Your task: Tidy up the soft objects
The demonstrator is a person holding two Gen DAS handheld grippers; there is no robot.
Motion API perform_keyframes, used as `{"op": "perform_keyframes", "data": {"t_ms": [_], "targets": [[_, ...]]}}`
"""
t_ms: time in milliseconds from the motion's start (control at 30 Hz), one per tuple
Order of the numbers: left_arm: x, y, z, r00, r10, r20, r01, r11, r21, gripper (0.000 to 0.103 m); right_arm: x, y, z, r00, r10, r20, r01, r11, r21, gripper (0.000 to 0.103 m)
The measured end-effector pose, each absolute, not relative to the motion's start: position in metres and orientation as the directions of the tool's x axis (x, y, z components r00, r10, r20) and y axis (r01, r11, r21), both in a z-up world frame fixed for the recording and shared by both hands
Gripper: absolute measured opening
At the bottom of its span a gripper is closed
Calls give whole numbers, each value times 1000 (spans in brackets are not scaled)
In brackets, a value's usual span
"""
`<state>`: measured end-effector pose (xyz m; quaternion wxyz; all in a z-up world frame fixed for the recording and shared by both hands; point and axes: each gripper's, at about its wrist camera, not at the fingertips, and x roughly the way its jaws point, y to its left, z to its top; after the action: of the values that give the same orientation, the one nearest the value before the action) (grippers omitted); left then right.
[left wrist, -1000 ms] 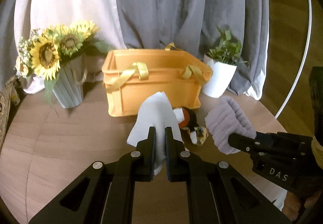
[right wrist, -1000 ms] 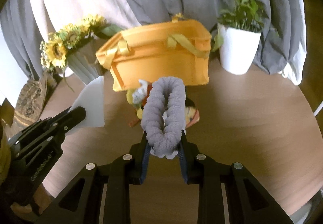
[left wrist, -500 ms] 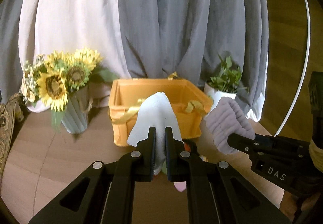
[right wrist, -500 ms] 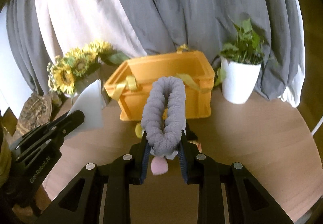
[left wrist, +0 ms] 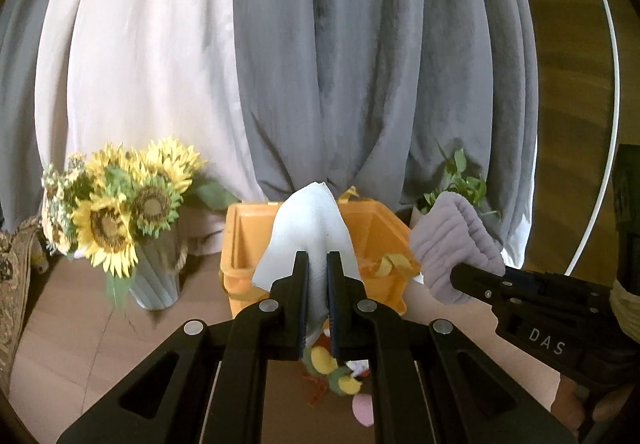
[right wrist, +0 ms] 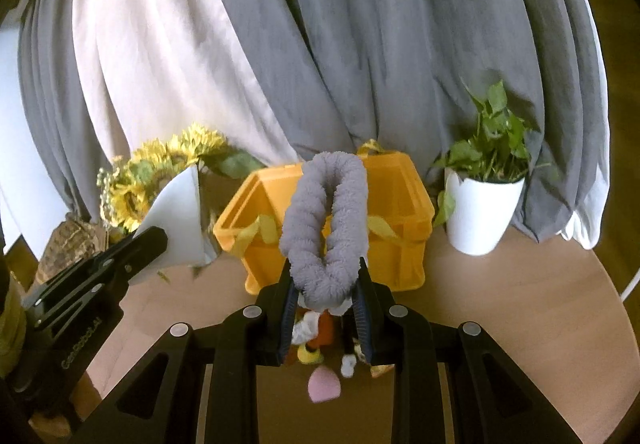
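Both grippers are clamped on stuff above the table: left gripper (left wrist: 318,276) pinches a white cloth (left wrist: 310,228), right gripper (right wrist: 325,298), marked "DAS", grips a gray fuzzy headband (right wrist: 328,220), orange basket (right wrist: 400,204) behind.

left hand-held gripper (left wrist: 318,276): black, blue pads
right hand-held gripper (right wrist: 325,300): black, blue ribbed pads
cloth (left wrist: 310,232): plain white
fuzzy band (right wrist: 326,220): grey-lilac, ribbed pile
basket (right wrist: 400,204): orange, yellow ribbon handles
sunflowers (left wrist: 116,204): yellow petals, brown centres
vase (left wrist: 154,276): pale grey-green, fluted
plant pot (right wrist: 478,212): white (green leaves above)
curtains (left wrist: 340,64): grey and off-white
surface (right wrist: 520,308): light wood
small toys (right wrist: 324,384): pink, yellow, orange, white
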<state>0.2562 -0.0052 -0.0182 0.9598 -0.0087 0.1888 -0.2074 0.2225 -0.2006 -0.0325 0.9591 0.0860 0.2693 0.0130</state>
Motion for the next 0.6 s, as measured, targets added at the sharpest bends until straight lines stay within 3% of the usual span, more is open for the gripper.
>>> {"op": "perform_keyframes", "data": {"t_ms": [600], "targets": [[307,-17,-2,867,-384,-317,388,920,-54,10,274,-210,-13,883,85,-462,7,981,194,27]]}}
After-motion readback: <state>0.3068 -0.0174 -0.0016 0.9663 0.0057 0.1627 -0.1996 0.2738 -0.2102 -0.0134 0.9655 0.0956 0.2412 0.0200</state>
